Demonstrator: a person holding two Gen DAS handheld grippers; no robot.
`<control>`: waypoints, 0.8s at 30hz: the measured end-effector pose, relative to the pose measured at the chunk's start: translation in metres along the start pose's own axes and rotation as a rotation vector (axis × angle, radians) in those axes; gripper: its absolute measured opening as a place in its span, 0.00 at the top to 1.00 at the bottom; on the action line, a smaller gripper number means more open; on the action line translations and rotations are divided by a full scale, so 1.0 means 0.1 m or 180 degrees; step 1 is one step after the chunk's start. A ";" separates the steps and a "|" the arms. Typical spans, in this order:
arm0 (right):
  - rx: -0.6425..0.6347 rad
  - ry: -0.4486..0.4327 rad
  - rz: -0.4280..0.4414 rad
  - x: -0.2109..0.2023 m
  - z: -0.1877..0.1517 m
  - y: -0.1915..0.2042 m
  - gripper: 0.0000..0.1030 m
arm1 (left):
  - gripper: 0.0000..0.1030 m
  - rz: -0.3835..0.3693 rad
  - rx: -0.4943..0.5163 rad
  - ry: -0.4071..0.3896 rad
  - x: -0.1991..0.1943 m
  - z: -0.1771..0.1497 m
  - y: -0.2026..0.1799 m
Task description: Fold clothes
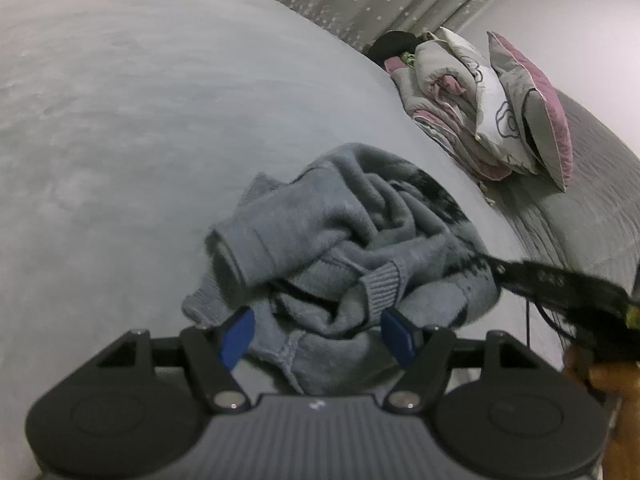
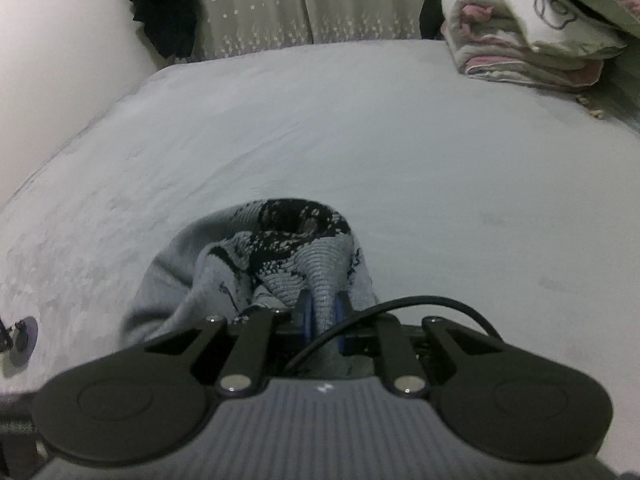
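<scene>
On the bed (image 2: 400, 152), the sweater (image 1: 340, 240) lies crumpled and unfolded at twelve o'clock of the spread-apart left gripper (image 1: 318, 334), right gripper (image 2: 323, 316) clamping its knit edge.

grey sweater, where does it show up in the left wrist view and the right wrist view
Left wrist: the grey sweater lies crumpled at lower centre, just beyond the open left gripper.
Right wrist: the sweater is at lower centre, a fold pinched in the right gripper.
Shared landmark: the folded bedding pile, upper right in both views.
</scene>
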State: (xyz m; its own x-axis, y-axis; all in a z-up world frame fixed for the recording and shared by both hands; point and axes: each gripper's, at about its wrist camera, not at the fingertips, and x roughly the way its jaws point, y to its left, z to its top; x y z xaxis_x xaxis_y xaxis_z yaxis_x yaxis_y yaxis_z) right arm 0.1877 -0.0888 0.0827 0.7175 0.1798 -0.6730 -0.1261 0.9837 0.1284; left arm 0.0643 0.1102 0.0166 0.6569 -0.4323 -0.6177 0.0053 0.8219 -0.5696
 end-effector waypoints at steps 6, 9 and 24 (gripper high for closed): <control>0.0049 -0.0028 0.0010 -0.31 -0.24 -0.13 0.88 | 0.31 -0.0036 0.0065 0.0027 -0.02 -0.04 -0.04; 0.0106 -0.0014 0.0039 -0.40 -0.33 -0.19 0.88 | 0.31 -0.0083 0.0040 0.0044 -0.01 -0.05 -0.05; 0.0384 0.0383 0.0145 -0.41 -0.94 -0.32 0.88 | 0.32 -0.0325 -0.0153 0.0155 0.06 -0.09 -0.02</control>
State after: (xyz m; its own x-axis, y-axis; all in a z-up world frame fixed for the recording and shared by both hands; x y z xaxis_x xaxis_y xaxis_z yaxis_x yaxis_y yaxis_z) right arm 0.0984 -0.1269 0.0377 0.6247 0.2308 -0.7460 -0.0682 0.9678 0.2423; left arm 0.0617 0.1023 0.0088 0.6175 -0.5312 -0.5801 0.0334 0.7545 -0.6554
